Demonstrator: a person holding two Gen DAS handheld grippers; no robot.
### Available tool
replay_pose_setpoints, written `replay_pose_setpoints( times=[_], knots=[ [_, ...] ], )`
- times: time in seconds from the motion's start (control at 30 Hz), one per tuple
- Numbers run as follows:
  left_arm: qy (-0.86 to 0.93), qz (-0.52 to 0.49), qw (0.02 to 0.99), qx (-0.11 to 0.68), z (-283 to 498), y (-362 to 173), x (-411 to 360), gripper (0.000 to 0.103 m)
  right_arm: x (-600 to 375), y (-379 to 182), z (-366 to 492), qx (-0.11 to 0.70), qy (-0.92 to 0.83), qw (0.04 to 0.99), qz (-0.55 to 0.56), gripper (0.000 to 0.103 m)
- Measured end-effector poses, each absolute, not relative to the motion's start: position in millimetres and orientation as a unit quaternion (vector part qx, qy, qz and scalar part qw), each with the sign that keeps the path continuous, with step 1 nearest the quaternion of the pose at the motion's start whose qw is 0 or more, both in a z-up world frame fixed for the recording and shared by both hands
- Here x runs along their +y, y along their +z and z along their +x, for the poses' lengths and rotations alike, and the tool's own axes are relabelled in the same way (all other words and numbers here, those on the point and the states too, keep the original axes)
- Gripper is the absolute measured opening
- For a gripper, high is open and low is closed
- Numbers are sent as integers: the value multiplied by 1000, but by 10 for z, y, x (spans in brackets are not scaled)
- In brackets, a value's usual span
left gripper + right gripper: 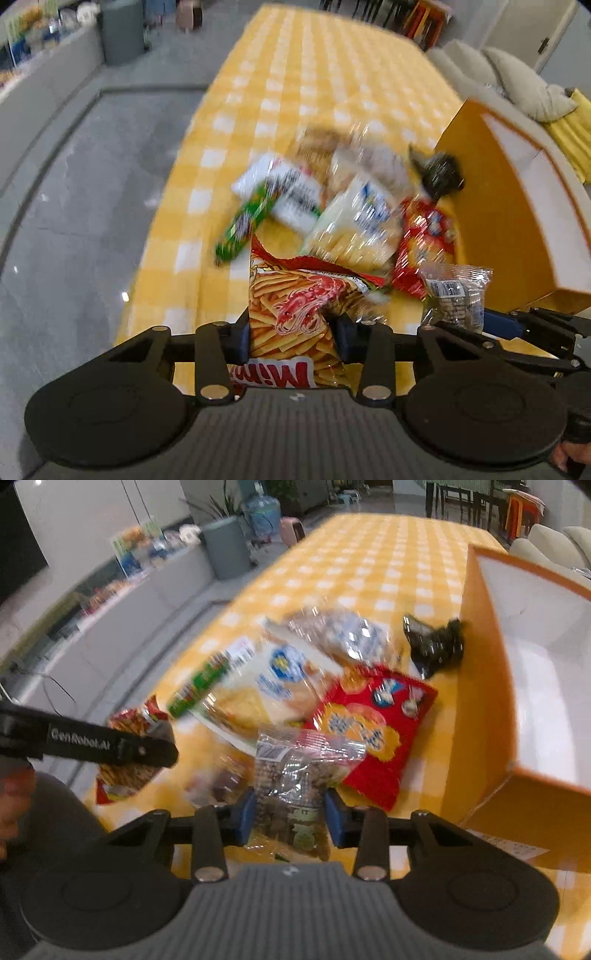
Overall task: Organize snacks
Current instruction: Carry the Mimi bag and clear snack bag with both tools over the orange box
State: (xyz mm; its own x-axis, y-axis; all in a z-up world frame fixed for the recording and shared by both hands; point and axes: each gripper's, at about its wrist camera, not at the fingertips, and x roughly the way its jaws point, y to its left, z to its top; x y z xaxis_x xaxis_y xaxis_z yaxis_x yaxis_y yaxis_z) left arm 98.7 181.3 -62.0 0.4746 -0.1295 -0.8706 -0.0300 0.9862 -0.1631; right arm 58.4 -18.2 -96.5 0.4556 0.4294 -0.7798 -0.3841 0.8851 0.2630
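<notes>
The left gripper (293, 341) has its jaws pinching a red bag of shrimp sticks (295, 314), the pads pressed into both sides of the crinkled foil, with the bag's printed end hanging down below the jaws. From the right wrist view the same bag shows at the left, raised off the yellow checked worktop (369, 554). The right gripper (290, 818) has its blue-padded jaws pinching a clear packet of dark brown pieces (291, 794), which stands up between them.

Just beyond the two held bags, a loose heap of snacks lies on the worktop, blurred. A red cracker bag (373, 731) lies flat nearest the right gripper, and beside it on the left rests a pale clear bag of wafers (266, 694) with a blue round mark. A green tube-shaped pack (245, 221) lies slantwise at the left edge of the heap, partly over a white packet (291, 192). Farther back sits another clear bag with blue print (351, 635). A small dark crumpled packet (436, 646) lies against the wall of an orange box (480, 686), which stands open at the right with a white inside.
</notes>
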Motion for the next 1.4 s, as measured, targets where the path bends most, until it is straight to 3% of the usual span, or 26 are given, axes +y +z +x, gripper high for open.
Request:
replay_pose_setpoints(
  times=[0.4, 0.67, 1.0, 1.4],
  knots=[
    [-42, -46, 915, 399, 770, 474, 1140, 47, -907, 112, 455, 354, 247, 895, 112, 37],
    [-75, -16, 929, 361, 757, 817, 544, 47, -1486, 469, 425, 304, 184, 924, 143, 37],
    [-123, -14, 921, 369, 913, 807, -80, 47, -2126, 308, 566, 320, 115, 926, 165, 38],
    [-117, -22, 894, 431, 1275, 389, -702, 47, -2819, -221, 725, 325, 125, 897, 272, 38]
  ],
)
